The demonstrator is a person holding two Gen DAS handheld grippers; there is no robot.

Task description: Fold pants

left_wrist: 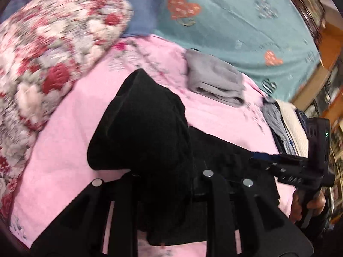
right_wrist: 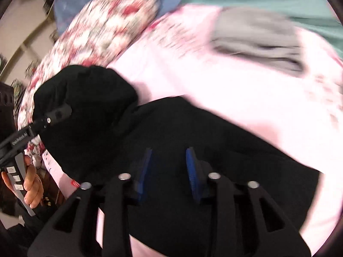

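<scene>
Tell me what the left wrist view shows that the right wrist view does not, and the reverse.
Only the left wrist view shows the teal heart-print sheet's hearts, a pile of clothes at the bed's right edge, and the right gripper from the side, at the black pants.

Only the right wrist view shows the right gripper's blue pads set apart over the pants, and the left gripper with the black cloth bunched around its tip.

Both show the black pants, pink blanket, floral quilt and folded grey garment.
</scene>
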